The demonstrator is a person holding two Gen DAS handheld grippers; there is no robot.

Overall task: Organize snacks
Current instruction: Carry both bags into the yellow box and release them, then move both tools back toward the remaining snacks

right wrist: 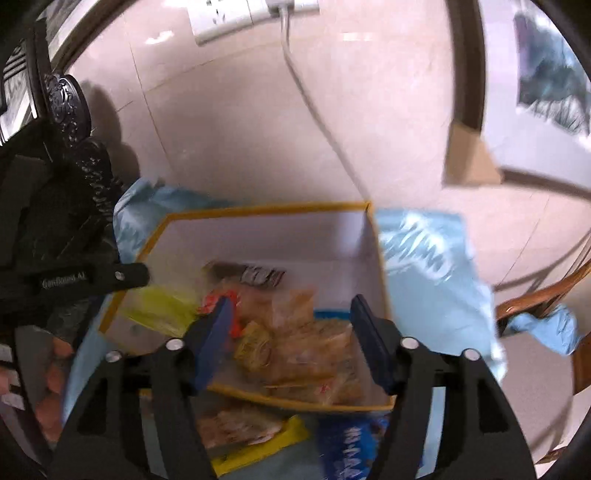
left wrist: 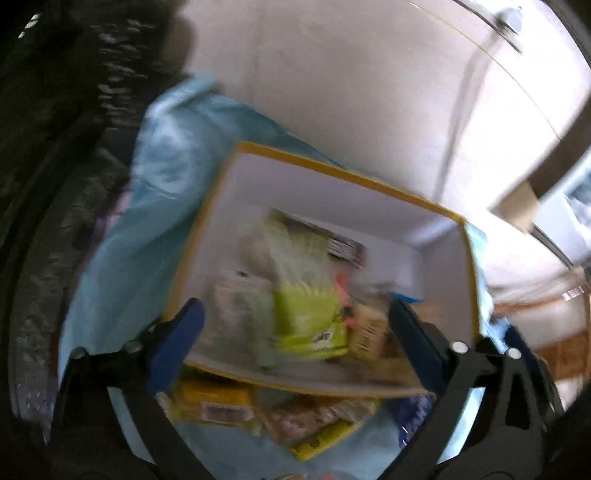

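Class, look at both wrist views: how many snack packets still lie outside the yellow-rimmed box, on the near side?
3 that I can make out: a yellow packet at near left, a brownish packet in the middle, a blue packet at near right. Blur and the grippers may hide more.

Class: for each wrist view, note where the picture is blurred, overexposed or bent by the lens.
Left wrist view: snack packets in the yellow-rimmed box are motion-smeared; upper right is washed out. Right wrist view: packets blurred; the white cable curves with fisheye distortion; glare spots on the floor tiles.

Domestic room: tiled wall (right wrist: 258,129) behind the box (right wrist: 266,210), socket (right wrist: 221,16) above it, wooden chair (right wrist: 546,291) and framed picture (right wrist: 550,85) to its right.
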